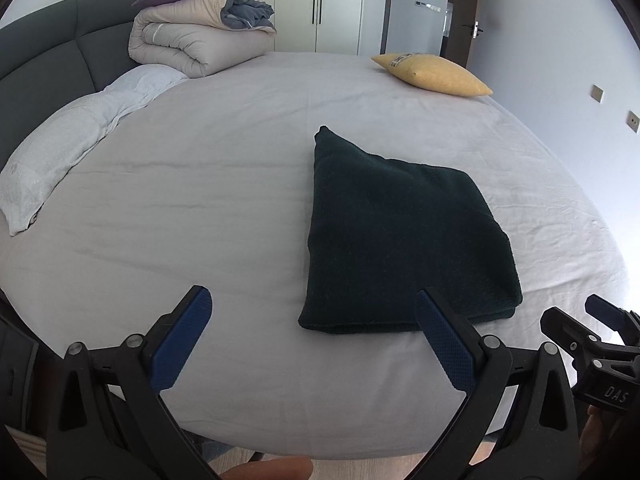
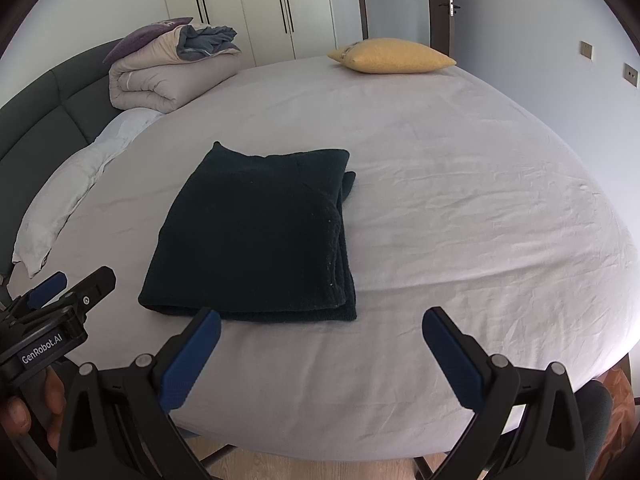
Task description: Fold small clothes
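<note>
**Left wrist view: both grippers hanging open near a folded dark garment**

Left wrist view is showing the left gripper (image 1: 312, 312) hanging above the near edge of the bed (image 1: 240, 184), its blue-padded fingers (image 1: 182, 344) spread wide and holding nothing. The right gripper (image 2: 322, 330) is hanging the same way, fingers (image 2: 452, 356) wide apart and empty. Just beyond both tools the folded dark green garment (image 2: 256, 236) is lying flat on the pale sheet, its near edge close to the fingertips but not between them. Far to the left a rolled duvet (image 2: 160, 76) is sitting by the headboard (image 1: 44, 60), and a yellow cushion (image 2: 394, 56) is resting at the far right side.
</note>
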Available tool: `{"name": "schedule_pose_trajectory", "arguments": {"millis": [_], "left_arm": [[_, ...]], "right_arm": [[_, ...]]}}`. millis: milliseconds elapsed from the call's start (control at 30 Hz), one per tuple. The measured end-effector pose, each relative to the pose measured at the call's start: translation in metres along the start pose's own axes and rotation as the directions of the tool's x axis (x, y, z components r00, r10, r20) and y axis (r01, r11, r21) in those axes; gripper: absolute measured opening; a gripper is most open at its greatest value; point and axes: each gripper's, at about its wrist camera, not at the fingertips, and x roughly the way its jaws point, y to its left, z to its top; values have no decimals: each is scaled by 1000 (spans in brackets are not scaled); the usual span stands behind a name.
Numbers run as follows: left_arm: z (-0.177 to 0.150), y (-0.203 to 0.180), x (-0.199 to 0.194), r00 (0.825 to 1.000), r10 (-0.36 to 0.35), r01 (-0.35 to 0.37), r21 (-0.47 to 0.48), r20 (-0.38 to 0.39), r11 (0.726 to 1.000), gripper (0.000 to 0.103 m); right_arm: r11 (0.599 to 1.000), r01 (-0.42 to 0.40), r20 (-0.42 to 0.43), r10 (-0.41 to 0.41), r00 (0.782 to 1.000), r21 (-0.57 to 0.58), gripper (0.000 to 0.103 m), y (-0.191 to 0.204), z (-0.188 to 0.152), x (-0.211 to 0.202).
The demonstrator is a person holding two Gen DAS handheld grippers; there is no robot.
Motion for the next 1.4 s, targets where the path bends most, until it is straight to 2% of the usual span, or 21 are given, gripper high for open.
{"name": "schedule_pose_trajectory", "arguments": {"millis": [1400], "left_arm": [[-4, 3, 11, 1000, 8, -8, 10, -27, 1000, 103]], "right_arm": [[1000, 0, -19, 0, 1000, 12, 103, -4, -9, 9]]}}
